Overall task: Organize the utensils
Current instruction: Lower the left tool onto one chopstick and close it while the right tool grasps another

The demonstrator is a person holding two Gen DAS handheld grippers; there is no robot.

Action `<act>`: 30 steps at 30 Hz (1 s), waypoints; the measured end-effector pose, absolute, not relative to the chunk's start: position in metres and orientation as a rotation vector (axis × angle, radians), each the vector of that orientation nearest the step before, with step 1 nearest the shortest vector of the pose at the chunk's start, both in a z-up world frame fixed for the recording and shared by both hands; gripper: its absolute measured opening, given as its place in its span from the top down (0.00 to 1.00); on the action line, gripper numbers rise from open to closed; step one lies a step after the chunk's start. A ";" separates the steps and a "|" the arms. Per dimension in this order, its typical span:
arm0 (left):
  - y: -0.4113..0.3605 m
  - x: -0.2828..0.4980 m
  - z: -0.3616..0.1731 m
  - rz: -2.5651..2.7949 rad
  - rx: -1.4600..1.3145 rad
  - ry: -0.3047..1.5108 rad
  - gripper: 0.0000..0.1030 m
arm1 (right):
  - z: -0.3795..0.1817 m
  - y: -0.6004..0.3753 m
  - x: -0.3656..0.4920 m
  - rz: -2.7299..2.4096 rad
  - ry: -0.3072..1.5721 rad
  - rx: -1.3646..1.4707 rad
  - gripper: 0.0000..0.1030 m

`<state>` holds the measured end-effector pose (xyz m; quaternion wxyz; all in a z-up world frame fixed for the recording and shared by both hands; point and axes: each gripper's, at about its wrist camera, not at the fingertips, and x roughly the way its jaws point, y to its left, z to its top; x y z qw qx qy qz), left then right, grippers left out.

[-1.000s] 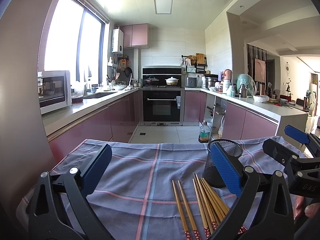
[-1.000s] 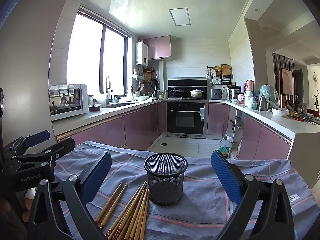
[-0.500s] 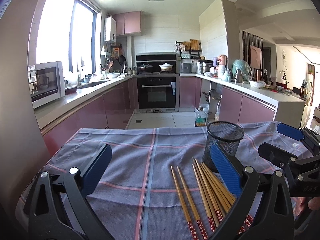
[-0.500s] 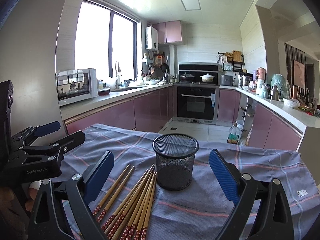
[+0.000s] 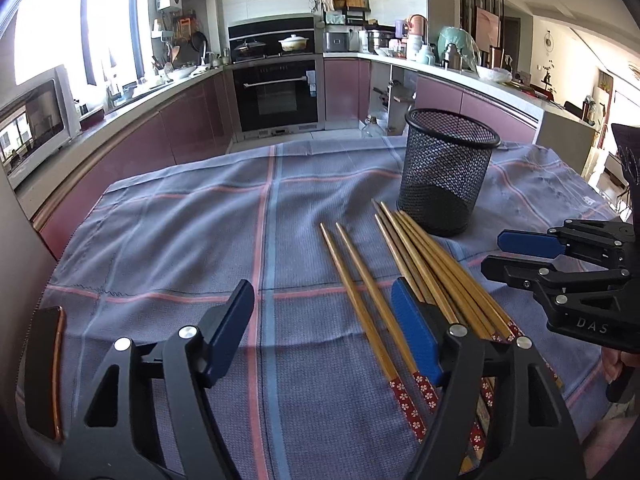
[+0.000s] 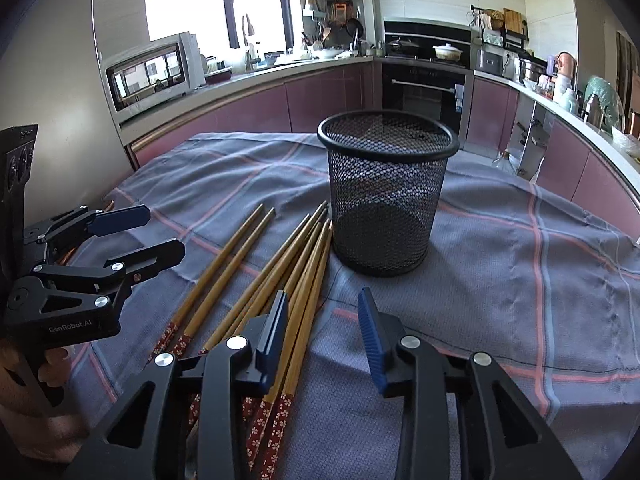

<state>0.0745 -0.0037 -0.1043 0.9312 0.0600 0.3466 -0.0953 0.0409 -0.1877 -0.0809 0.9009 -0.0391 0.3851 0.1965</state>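
Light, stiff, slick chopsticks (image 6: 280, 280) (likely to roll) suit a mid-shaft pinch; both hand-held grippers, left (image 5: 322, 334) and right (image 6: 323, 332), gape empty.

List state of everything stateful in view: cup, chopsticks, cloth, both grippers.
Mesh cup: upright, empty.
Chopsticks: flat on the cloth beside the cup, none inside; two lie apart from the main bundle.
Cloth: spread over the table, slightly wrinkled.
Left gripper: open, holds nothing, low over the cloth.
Right gripper: open, holds nothing, left finger over the chopstick bundle.
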 end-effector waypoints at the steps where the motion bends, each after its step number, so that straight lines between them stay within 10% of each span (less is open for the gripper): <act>1: -0.004 0.077 -0.107 -0.204 0.124 0.727 0.35 | -0.083 -0.188 0.042 0.409 0.810 -0.076 0.74; 14: -0.015 0.100 -0.130 -0.294 0.129 0.895 0.61 | -0.095 -0.185 0.054 0.433 0.889 -0.099 0.79; 24: -0.020 0.120 -0.133 -0.323 0.138 0.932 0.61 | -0.098 -0.169 0.072 0.425 0.909 -0.146 0.79; 30: -0.020 0.130 -0.131 -0.305 0.088 0.946 0.78 | -0.097 -0.174 0.074 0.438 0.914 -0.097 0.94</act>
